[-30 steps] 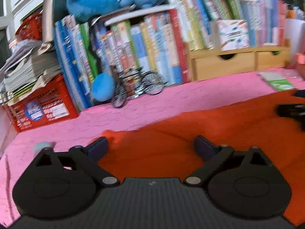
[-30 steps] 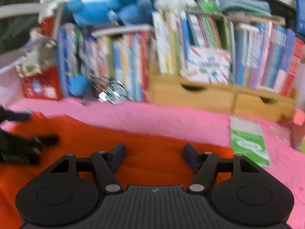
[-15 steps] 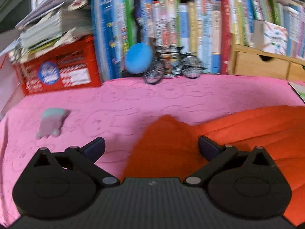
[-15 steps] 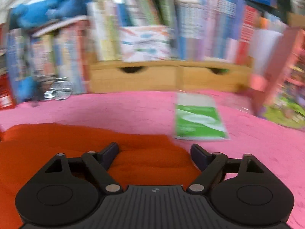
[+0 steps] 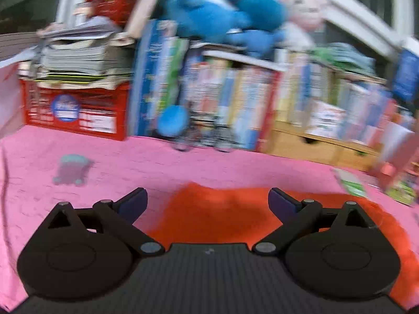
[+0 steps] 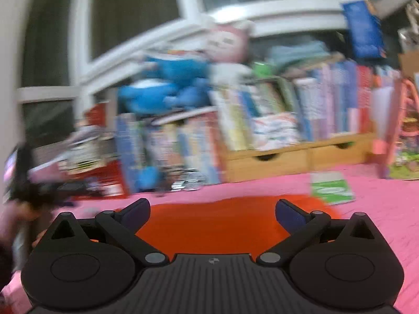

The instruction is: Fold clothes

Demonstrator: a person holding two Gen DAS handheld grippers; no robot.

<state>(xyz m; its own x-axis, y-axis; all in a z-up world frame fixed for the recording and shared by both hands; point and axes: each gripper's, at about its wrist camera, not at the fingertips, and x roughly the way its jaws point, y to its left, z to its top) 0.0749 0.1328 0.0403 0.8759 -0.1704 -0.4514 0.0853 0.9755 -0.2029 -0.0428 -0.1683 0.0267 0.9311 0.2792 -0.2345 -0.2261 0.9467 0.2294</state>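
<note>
Orange-red cloth garment (image 5: 222,214), soft and matte, lies flat on the pink textured bedspread (image 5: 131,162); its far edge is a rounded hump, with bare pink between it and the shelf clutter. In the right wrist view the same garment (image 6: 217,222) spreads low and wide under the fingers.

Left gripper (image 5: 208,201): black jaws wide apart and closing slightly, nothing pinched; the cloth lies below the gap and no pad presses on it. Right gripper (image 6: 212,210): jaws spread wide, empty, held over the garment.

Writing: none legible (both views are motion-blurred). Red plastic crate (image 5: 76,112) at far left carries a round blue sticker and white label patches, text unreadable; a stack of papers sits on top of it.

Outward: a small grey-and-teal soft toy (image 5: 70,170) lies alone on the bedspread, well left of the garment. A green-and-white booklet (image 6: 331,188) lies flat just past the garment's right corner. Behind stands a row of upright books (image 5: 222,99), with a wooden drawer unit (image 6: 301,157) at right and blue plush toys (image 5: 217,15) on top.

Open room: pink bedspread clear to the left and ahead of the garment.
</note>
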